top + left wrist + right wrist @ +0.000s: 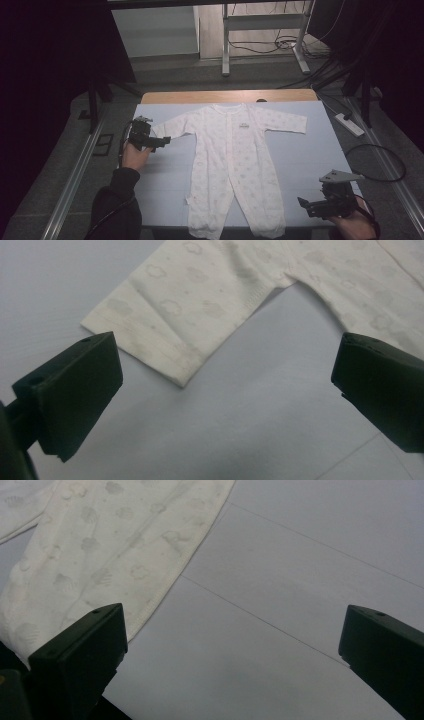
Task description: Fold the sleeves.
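Note:
A white baby romper (232, 165) with a faint cloud print lies flat on the pale blue table (300, 155), sleeves spread, legs toward the near edge. My left gripper (159, 141) hovers at the cuff of the romper's left sleeve (170, 325), jaws wide apart and nothing between them. My right gripper (311, 206) sits open near the table's front right corner, just right of the romper's right leg (115, 555), holding nothing.
A wooden strip (230, 96) borders the table's far edge. Beyond it stand a metal frame (262, 30) and loose cables on the floor. A power strip (350, 125) lies on the floor at the right. Bare table surface lies either side of the romper.

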A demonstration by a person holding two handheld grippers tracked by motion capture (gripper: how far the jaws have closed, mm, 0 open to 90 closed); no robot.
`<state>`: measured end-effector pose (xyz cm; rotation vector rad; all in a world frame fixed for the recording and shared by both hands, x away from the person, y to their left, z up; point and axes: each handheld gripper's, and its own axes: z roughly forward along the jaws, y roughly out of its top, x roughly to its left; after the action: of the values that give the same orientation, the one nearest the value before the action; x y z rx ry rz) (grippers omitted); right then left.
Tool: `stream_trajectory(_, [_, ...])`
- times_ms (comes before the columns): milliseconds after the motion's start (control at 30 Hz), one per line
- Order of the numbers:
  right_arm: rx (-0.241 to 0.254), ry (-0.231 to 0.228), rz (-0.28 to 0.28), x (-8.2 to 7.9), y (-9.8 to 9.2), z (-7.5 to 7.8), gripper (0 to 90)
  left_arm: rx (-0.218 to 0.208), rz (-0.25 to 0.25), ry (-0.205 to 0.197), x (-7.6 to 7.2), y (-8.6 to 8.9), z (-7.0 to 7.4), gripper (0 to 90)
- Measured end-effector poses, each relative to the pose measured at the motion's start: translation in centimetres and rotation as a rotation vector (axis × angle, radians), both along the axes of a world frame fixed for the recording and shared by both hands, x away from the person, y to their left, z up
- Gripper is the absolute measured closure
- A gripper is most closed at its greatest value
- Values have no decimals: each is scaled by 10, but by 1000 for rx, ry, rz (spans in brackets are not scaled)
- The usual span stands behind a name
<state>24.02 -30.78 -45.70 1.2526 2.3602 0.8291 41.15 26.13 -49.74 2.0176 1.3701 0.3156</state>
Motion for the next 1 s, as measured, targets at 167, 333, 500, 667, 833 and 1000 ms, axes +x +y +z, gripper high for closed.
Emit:
stream_trajectory(167, [-1,0,1,0,0,0,0,12,2,2,8,1,1,0])
stream_trajectory(333, [-2,1,2,0,0,0,0,24,7,4,15,4,2,0])
stream_trajectory(500, [-4,0,2,0,1,0,0,22,26,10,22,7,0,0])
stream_trajectory(667, [-6,1,3,0,1,0,0,16,51,17,30,10,-3,0])
stream_trajectory(833, [-7,-1,4,0,1,0,0,24,64,29,38,12,-7,0])
stream_trajectory(1000, [-8,0,5,0,1,0,0,46,74,47,46,15,-10,0])
